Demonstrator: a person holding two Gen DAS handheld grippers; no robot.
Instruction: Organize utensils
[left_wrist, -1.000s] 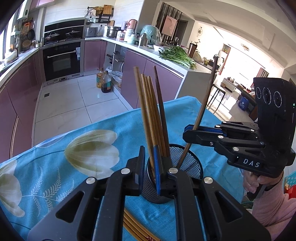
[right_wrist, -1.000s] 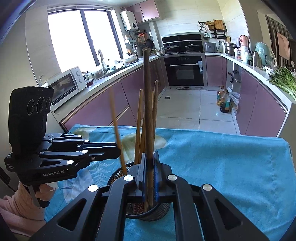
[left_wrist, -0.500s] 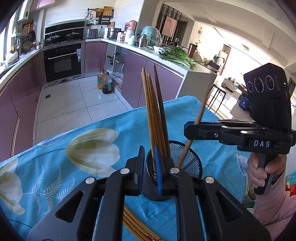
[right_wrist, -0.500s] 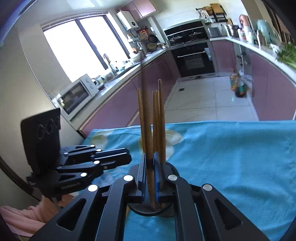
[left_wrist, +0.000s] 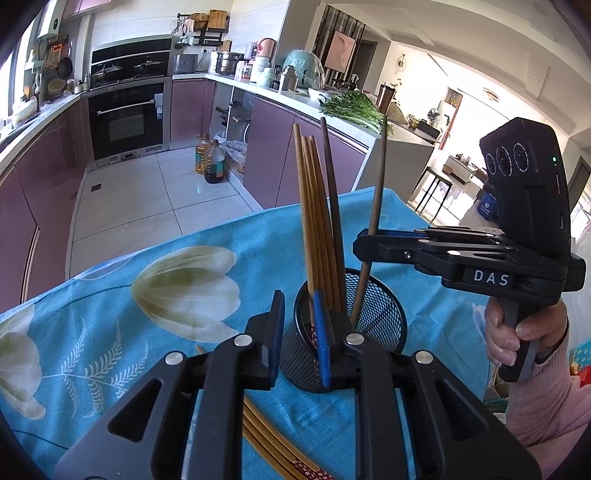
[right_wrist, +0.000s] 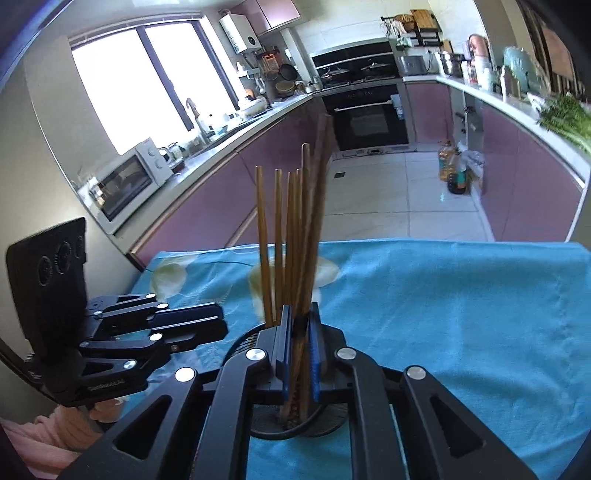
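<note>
A black mesh holder (left_wrist: 373, 325) stands on the blue flowered tablecloth (left_wrist: 110, 332) with several wooden chopsticks (left_wrist: 314, 221) upright in it. My right gripper (left_wrist: 364, 240) is shut on a dark chopstick (left_wrist: 376, 192) whose lower end is inside the holder. In the right wrist view that dark chopstick (right_wrist: 314, 236) runs up between the fingers, over the holder (right_wrist: 266, 424). My left gripper (left_wrist: 299, 332) is open and empty just in front of the holder; it also shows in the right wrist view (right_wrist: 218, 325). More chopsticks (left_wrist: 273, 443) lie on the cloth under the left gripper.
The table's far edge (left_wrist: 229, 221) drops to a tiled kitchen floor. Purple cabinets, an oven and oil bottles (left_wrist: 210, 162) stand beyond. The blue cloth (right_wrist: 461, 314) stretches to the right of the holder.
The right gripper has lowered the dark chopstick more upright into the holder. The left gripper's jaws have opened wider and let go of the light chopsticks, which now stand in the holder.
</note>
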